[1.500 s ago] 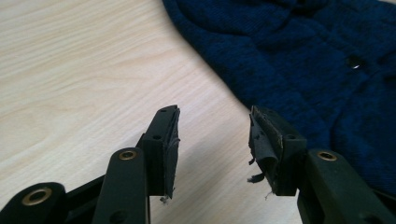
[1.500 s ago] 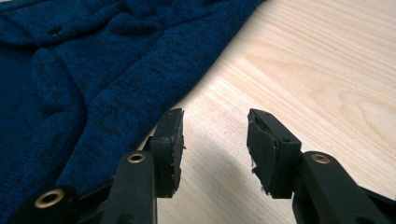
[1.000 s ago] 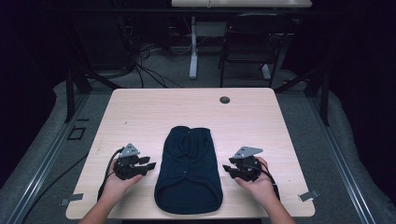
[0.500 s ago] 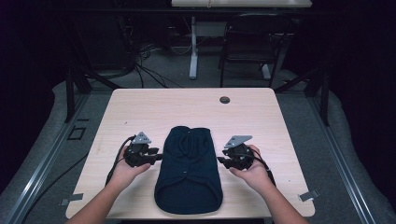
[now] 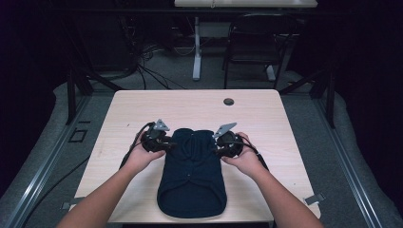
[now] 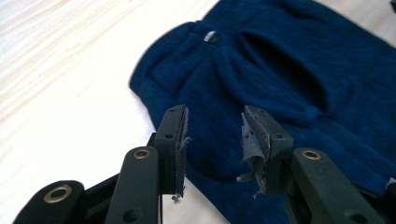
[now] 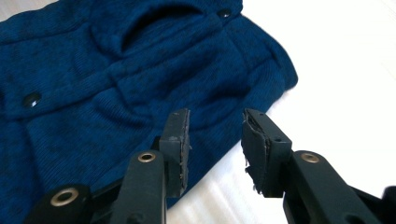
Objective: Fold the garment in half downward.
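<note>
Unlabelled, blue garment (image 5: 192, 175) lies between parted left tongs (image 5: 167, 144), right tongs (image 5: 215, 149).

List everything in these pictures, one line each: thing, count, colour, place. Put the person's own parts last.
Garment: one, dark blue knit with small dark buttons, flat on the table's near middle, between the two grippers.
Table: one, light wood top, centre of the high view.
Round grommet: one, dark, in the table's far edge, right of centre.
Chair: one, black, on the floor behind the table.
Second table: one, pale top, at the far edge of the room.
Left gripper: one, black, open, over the garment's left edge.
Right gripper: one, black, open, over the garment's right edge.
Hands: two, left hand, right hand, each holding a gripper.
</note>
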Demonstrator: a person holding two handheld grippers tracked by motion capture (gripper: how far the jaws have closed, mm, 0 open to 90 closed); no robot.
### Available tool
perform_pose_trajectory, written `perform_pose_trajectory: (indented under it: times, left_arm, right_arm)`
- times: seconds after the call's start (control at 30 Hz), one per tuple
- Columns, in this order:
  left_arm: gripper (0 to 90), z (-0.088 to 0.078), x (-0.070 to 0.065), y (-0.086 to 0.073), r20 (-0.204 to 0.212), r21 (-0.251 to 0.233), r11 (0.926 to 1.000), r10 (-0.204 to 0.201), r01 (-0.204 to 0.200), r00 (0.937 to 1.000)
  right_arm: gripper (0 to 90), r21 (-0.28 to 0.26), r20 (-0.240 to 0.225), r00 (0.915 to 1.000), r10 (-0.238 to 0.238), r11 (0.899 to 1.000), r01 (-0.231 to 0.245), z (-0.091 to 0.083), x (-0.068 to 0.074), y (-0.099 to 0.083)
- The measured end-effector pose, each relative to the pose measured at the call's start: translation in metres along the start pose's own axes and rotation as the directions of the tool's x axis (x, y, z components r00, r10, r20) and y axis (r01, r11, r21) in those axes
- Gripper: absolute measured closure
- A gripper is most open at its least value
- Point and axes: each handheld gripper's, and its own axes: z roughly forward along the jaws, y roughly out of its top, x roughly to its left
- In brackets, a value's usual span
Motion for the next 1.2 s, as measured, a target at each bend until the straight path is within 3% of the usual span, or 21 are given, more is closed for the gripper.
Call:
perform_pose_trajectory:
  times: [0.1, 0.4, 0.5, 0.73, 0.83, 0.97, 1.07, 1.2]
  left_arm:
    - [60.6, 0.005, 0.004, 0.004, 0.004, -0.001, 0.9999, -0.012, 0.012, 0.9999]
    - [62.4, 0.024, 0.016, 0.025, 0.008, 0.006, 1.0, 0.006, -0.006, 0.9999]
    - [62.7, 0.031, 0.02, 0.032, 0.029, 0.01, 0.9999, 0.009, -0.009, 0.9995]
    - [65.3, 0.042, 0.03, 0.042, 0.009, 0.045, 0.9989, 0.009, -0.01, 0.9999]
    - [66.2, 0.047, 0.035, 0.044, -0.002, 0.075, 0.997, 0.017, -0.017, 0.9999]
    - [63.1, 0.054, 0.038, 0.043, -0.036, 0.059, 0.9983, 0.007, -0.005, 0.9993]
    - [62.0, 0.06, 0.037, 0.041, -0.049, 0.09, 0.995, 0.048, -0.043, 0.9977]
    - [59.1, 0.066, 0.035, 0.04, -0.064, 0.097, 0.9938, 0.061, -0.055, 0.9961]
  right_arm:
    - [62.3, 0.0, 0.0, 0.9999, -0.015, 1.0, 0.015, 0.007, -0.007, 0.006]
    - [62.4, 0.033, 0.012, 0.9975, -0.07, 0.997, 0.069, 0.026, -0.026, 0.032]
    - [62.3, 0.061, 0.015, 0.9976, -0.068, 0.996, 0.067, 0.035, -0.032, 0.041]
    - [64.6, 0.113, 0.015, 0.9981, -0.059, 0.992, 0.057, 0.052, -0.043, 0.058]
    - [65.4, 0.126, 0.025, 0.9979, -0.06, 0.99, 0.057, 0.06, -0.047, 0.06]
    - [64.5, 0.152, 0.07, 0.9926, -0.1, 0.984, 0.088, 0.069, -0.049, 0.058]
    - [63.9, 0.151, 0.067, 0.9929, -0.098, 0.985, 0.087, 0.075, -0.049, 0.056]
    - [62.0, 0.162, 0.06, 0.9933, -0.099, 0.983, 0.088, 0.08, -0.049, 0.054]
